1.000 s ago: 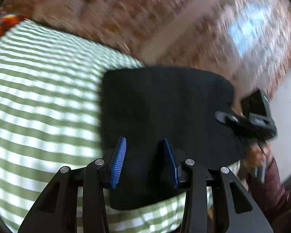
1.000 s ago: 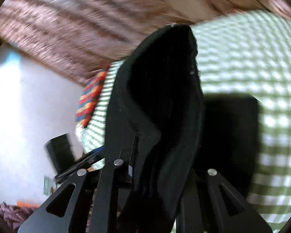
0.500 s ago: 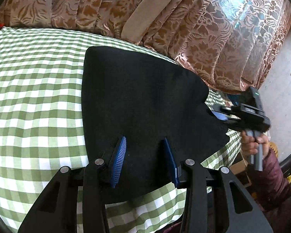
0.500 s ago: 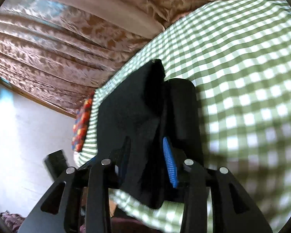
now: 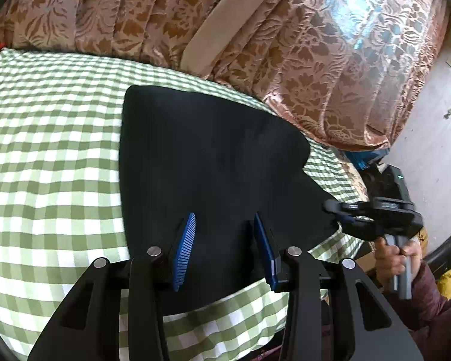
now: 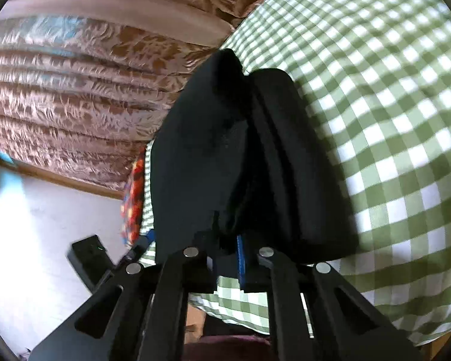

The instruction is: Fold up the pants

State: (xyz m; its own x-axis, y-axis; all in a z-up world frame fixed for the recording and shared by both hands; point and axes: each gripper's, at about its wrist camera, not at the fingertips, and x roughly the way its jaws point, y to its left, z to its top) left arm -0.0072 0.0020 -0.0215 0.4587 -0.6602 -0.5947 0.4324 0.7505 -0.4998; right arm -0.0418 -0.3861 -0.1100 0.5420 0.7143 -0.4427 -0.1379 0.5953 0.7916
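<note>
Black pants lie folded flat on the green checked tablecloth. My left gripper hovers open over their near edge, its blue pads apart and pressing on nothing. At the pants' right corner, a hand holds my right gripper. In the right wrist view the right gripper is shut on a bunched fold of the pants, which rises in front of the camera. The pinched edge hides its pads, apart from a strip of blue.
A brown floral curtain hangs right behind the table. The checked cloth stretches bare to the right of the pants in the right wrist view. A colourful patterned cloth sits at the table's far end. A pale wall and floor lie beyond the table edge.
The right gripper dropped the raised fold towards the table, opened for a moment, then shut on the pants' corner near the table edge. The left gripper stayed open over the pants.
</note>
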